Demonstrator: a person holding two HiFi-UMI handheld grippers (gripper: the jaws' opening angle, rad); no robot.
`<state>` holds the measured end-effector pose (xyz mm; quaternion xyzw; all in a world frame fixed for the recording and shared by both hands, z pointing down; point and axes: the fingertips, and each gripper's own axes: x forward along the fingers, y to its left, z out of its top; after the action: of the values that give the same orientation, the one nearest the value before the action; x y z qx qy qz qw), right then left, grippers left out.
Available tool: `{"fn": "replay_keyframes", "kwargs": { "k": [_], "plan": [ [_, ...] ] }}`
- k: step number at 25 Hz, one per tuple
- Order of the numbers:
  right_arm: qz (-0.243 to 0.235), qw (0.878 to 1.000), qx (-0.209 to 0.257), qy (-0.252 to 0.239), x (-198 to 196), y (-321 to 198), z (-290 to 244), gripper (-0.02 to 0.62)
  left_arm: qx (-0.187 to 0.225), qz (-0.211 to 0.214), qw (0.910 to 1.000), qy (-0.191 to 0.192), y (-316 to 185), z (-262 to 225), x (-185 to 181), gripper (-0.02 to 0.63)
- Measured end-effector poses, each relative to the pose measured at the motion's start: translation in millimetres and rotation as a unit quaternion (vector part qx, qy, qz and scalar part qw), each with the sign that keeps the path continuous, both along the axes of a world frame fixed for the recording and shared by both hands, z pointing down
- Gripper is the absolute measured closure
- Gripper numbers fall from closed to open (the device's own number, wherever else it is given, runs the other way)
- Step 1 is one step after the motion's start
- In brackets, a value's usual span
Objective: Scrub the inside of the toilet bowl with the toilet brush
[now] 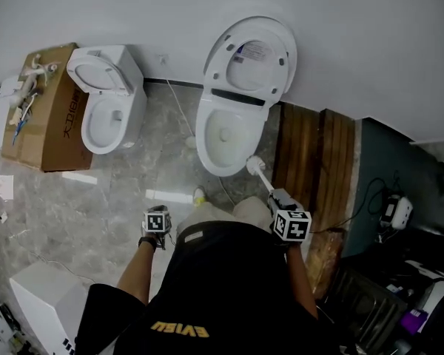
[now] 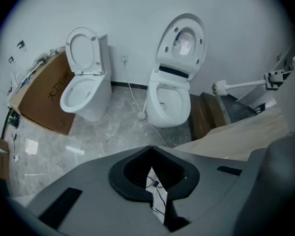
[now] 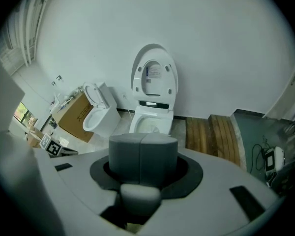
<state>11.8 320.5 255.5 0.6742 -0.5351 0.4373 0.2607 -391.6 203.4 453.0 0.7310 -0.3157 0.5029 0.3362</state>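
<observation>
The white toilet (image 1: 229, 128) stands against the wall with its lid (image 1: 253, 58) up and its bowl open. In the head view my right gripper (image 1: 280, 198) is shut on the handle of the white toilet brush (image 1: 256, 166). The brush head hangs just outside the bowl's front right rim. In the right gripper view the closed jaws hide the brush, and the toilet (image 3: 150, 122) lies straight ahead. The left gripper view shows the brush (image 2: 221, 87) at the right, beside the toilet (image 2: 168, 102). My left gripper (image 1: 157, 220) hangs low at the person's left side, shut (image 2: 150, 151) on nothing.
A second toilet (image 1: 107, 113) stands to the left, with a cardboard box (image 1: 55, 120) beside it. Wooden steps (image 1: 314, 154) lie right of the bowl. A white cable (image 1: 179, 106) runs across the marble floor. A white box (image 1: 48, 291) sits at lower left, and cluttered gear (image 1: 396, 209) at right.
</observation>
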Motion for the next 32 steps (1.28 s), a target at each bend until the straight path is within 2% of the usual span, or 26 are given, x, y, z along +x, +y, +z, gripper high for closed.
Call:
{"fn": "replay_keyframes", "kwargs": {
  "k": [2, 4, 9, 11, 15, 18, 21, 25, 28, 32],
  "plan": [
    [-0.013, 1.0, -0.005, -0.004, -1, -12, 2, 0.436, -0.001, 0.012, 0.9997, -0.02, -8, 4, -3, 0.588],
    [-0.024, 1.0, -0.007, -0.006, 4, -24, 4, 0.436, -0.003, 0.006, 0.999, -0.044, -14, 7, -10, 0.588],
    [-0.048, 0.999, -0.013, -0.015, 42, -56, 17, 0.436, -0.027, -0.03, 0.9955, -0.086, -9, 15, -9, 0.588],
    [-0.082, 0.996, -0.019, -0.012, 63, -71, 24, 0.436, -0.024, -0.055, 0.9937, -0.095, -11, 12, 5, 0.588],
    [-0.155, 0.987, -0.021, -0.032, 117, -101, 30, 0.436, 0.001, -0.124, 0.9902, -0.063, -25, -10, 78, 0.588],
    [-0.224, 0.974, -0.018, -0.016, 164, -116, 45, 0.436, 0.02, -0.147, 0.9881, -0.041, -32, -22, 149, 0.588],
    [-0.268, 0.962, -0.043, -0.021, 204, -118, 69, 0.436, 0.036, -0.116, 0.9918, -0.039, -29, -33, 216, 0.588],
    [-0.303, 0.95, -0.043, -0.061, 241, -130, 88, 0.436, 0.05, -0.033, 0.9972, -0.045, -17, -37, 289, 0.588],
    [-0.323, 0.943, -0.048, -0.066, 253, -153, 111, 0.436, 0.056, 0.003, 0.998, -0.029, -12, -29, 333, 0.588],
    [-0.363, 0.928, -0.066, -0.052, 247, -181, 149, 0.436, 0.045, 0.025, 0.9987, 0.0, -7, -13, 376, 0.588]
  ]
}}
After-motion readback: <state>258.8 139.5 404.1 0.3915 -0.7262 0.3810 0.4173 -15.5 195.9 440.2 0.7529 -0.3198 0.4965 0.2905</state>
